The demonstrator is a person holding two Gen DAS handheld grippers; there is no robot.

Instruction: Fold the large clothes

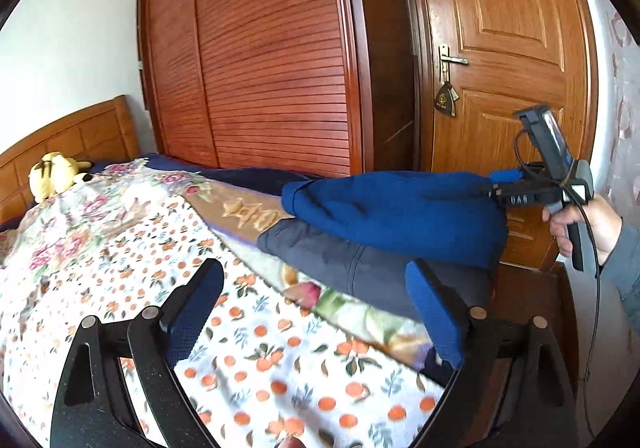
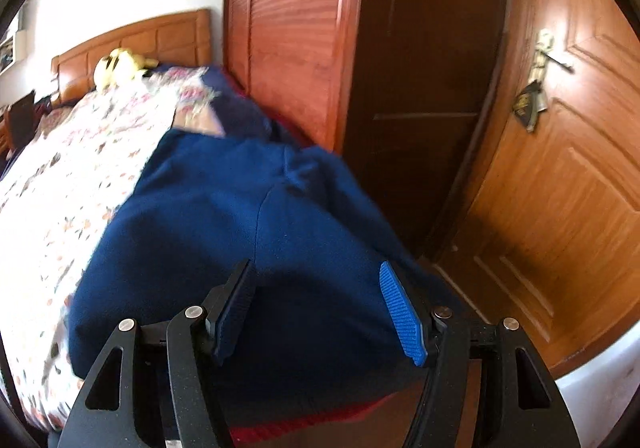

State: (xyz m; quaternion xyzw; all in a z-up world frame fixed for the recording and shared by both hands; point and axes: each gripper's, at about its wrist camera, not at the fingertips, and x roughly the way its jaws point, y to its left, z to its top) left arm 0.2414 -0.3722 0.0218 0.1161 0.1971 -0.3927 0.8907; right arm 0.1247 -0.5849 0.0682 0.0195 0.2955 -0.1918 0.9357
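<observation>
A large blue fleece garment (image 1: 396, 214) lies folded over itself at the right edge of the bed, on top of a dark grey garment (image 1: 360, 268). In the right wrist view the blue garment (image 2: 248, 232) fills the middle. My left gripper (image 1: 320, 312) is open and empty above the floral quilt (image 1: 168, 288), left of the clothes. My right gripper (image 2: 318, 312) is open, its blue pads (image 2: 402, 316) just over the near edge of the blue garment. In the left wrist view the right gripper (image 1: 496, 184) sits at the garment's right end.
A yellow plush toy (image 1: 56, 176) lies by the wooden headboard (image 1: 76, 136). A slatted wooden wardrobe (image 1: 272, 60) stands behind the bed and a wooden door (image 1: 504, 48) with a handle (image 1: 450, 58) is at the right.
</observation>
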